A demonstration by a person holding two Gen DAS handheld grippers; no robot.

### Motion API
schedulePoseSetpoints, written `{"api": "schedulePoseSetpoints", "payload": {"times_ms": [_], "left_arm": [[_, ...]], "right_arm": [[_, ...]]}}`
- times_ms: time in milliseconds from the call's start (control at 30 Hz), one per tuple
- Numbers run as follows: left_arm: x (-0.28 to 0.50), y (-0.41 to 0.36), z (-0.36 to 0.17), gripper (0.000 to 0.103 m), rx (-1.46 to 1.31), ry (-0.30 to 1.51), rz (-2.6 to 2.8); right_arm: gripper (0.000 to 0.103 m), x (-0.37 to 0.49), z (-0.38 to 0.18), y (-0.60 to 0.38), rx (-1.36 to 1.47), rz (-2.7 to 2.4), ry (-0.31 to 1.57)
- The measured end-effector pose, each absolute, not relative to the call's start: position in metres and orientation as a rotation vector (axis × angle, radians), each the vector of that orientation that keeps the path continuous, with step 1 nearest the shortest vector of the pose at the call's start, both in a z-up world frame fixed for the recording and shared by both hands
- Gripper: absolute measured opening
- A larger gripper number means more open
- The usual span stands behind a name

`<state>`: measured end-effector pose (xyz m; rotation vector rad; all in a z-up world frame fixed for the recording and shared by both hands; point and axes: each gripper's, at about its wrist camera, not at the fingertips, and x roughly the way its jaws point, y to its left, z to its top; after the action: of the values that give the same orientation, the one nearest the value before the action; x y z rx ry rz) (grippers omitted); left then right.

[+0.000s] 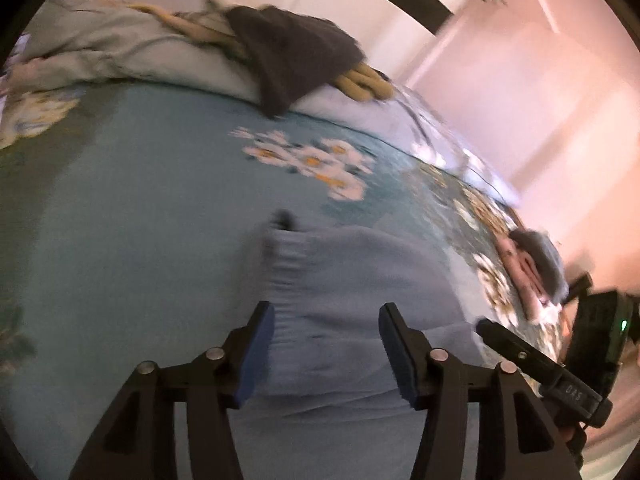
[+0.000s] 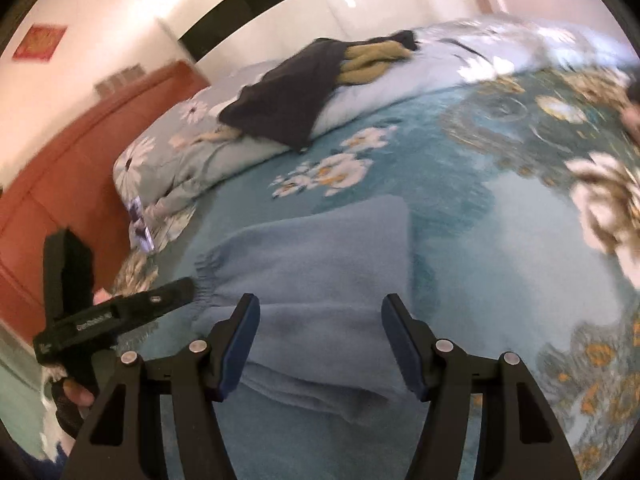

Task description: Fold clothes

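Where blue garment [image 2: 316,280] lies, floral bed [image 2: 500,208], pink walls [image 1: 540,100], both tools wide.

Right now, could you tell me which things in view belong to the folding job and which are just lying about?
Part of the job:
- light blue garment, partly folded on the bed
- left gripper, open above it
- right gripper, open above it

Lying about:
- dark garment on the quilt
- mustard garment beside it
- rolled quilt
- floral bedspread
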<state>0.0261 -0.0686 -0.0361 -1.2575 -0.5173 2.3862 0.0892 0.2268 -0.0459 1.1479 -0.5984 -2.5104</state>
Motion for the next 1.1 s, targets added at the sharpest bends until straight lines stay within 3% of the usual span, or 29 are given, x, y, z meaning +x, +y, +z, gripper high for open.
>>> {"api": "schedulePoseSetpoints", "payload": {"times_ms": [100,233,367,533,667,733,800,933,1100], "left_arm": [[0.024,-0.085,-0.047,0.067,-1.293,-0.608,2.377],[0.013,-0.097,-0.078,0.068,-1.408,-0.785,2.268],[0.005,-0.091,-0.096,0.07,-1.417,-0.872,2.133],[-0.003,-0.082,-0.095,0.078,-1.398,-0.849,2.117],[-0.005,-0.076,-0.092,0.078,-1.403,-0.818,2.131],[-0.002,-0.077,-0.092,0.077,-1.396,-0.82,2.138],[0.001,-0.079,-0.091,0.075,-1.389,-0.822,2.146],[0.008,-0.079,-0.086,0.049,-1.383,-0.799,2.191],[0.014,-0.055,-0.069,0.041,-1.327,-0.744,2.183]], "right_arm": [[0.065,0.088,-0.063,0.245,1.199,-2.457,-0.766],[0.065,0.081,-0.086,0.254,1.23,-2.342,-0.981],[0.065,0.071,-0.093,0.253,1.22,-2.275,-1.048],[0.067,0.057,-0.095,0.25,1.205,-2.235,-1.085],[0.067,0.051,-0.096,0.248,1.2,-2.236,-1.096],[0.066,0.051,-0.096,0.249,1.194,-2.233,-1.12],[0.054,0.053,-0.097,0.252,1.195,-2.23,-1.136],[0.042,0.056,-0.098,0.258,1.201,-2.206,-1.171],[0.037,0.058,-0.084,0.267,1.156,-2.182,-1.152]]}}
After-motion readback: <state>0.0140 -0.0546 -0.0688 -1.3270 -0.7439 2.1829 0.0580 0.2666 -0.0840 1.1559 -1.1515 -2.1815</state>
